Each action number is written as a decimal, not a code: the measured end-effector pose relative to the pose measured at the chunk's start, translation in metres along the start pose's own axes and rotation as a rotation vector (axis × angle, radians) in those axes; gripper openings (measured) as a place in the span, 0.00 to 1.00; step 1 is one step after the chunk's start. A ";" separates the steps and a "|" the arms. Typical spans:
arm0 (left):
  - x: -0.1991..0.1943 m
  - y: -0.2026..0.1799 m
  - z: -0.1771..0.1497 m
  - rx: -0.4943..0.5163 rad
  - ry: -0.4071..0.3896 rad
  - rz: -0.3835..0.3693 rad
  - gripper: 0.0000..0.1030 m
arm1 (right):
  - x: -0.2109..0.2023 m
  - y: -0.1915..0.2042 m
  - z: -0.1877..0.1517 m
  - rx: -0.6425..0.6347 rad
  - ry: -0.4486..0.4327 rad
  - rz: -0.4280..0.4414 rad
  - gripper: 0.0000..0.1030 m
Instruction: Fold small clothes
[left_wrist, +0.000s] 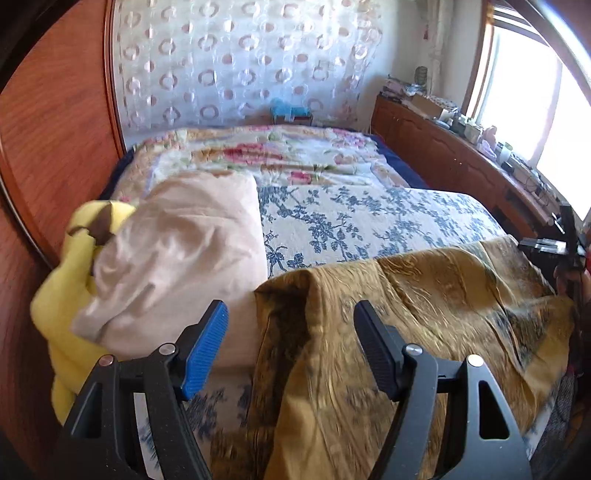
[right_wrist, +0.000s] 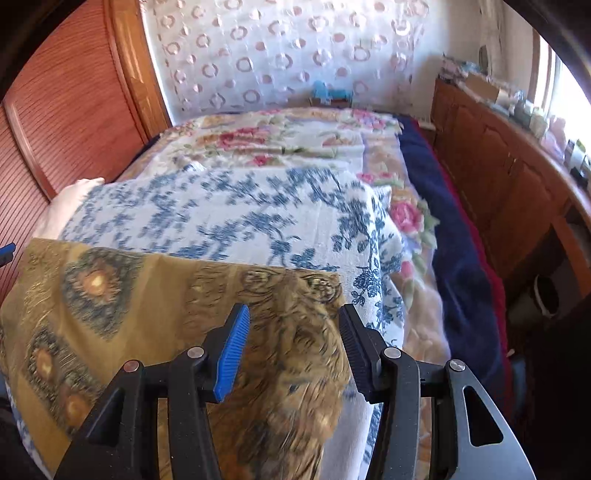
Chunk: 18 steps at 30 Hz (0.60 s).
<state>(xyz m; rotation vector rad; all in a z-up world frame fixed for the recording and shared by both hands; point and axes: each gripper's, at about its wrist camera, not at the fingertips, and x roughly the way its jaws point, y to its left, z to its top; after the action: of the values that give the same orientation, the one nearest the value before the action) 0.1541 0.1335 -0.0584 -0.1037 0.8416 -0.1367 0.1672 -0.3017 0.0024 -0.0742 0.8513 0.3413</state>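
A golden-brown patterned cloth (left_wrist: 424, 295) lies spread across the near end of the bed, on a blue-and-white floral quilt (left_wrist: 369, 221). My left gripper (left_wrist: 291, 310) is open above the cloth's folded left edge, and its pads touch nothing. In the right wrist view the same cloth (right_wrist: 129, 295) ends in a bunched right corner. My right gripper (right_wrist: 294, 312) hovers open over that corner, which lies blurred between the two fingers without being pinched. The blue pad (right_wrist: 7, 253) at that view's left edge belongs to the left gripper.
A cream cloth bundle (left_wrist: 184, 251) and a yellow garment (left_wrist: 59, 295) are piled at the bed's left side. A wooden wardrobe (left_wrist: 44, 129) stands close on the left. A low wooden cabinet (left_wrist: 443, 155) with clutter runs under the window on the right. A dark blue blanket (right_wrist: 454, 258) hangs off the bed's right side.
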 end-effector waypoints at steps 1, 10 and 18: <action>0.007 0.003 0.003 -0.014 0.014 -0.010 0.67 | 0.004 -0.001 0.002 0.004 0.017 -0.003 0.51; 0.055 0.003 0.010 0.000 0.141 -0.018 0.51 | 0.016 0.002 -0.002 -0.060 0.010 0.016 0.24; 0.043 -0.020 0.012 0.113 0.106 -0.026 0.04 | -0.040 0.007 -0.002 -0.102 -0.185 0.017 0.04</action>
<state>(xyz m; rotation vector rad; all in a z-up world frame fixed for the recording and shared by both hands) 0.1898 0.1068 -0.0797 -0.0012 0.9362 -0.2156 0.1395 -0.3056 0.0314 -0.1277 0.6517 0.4012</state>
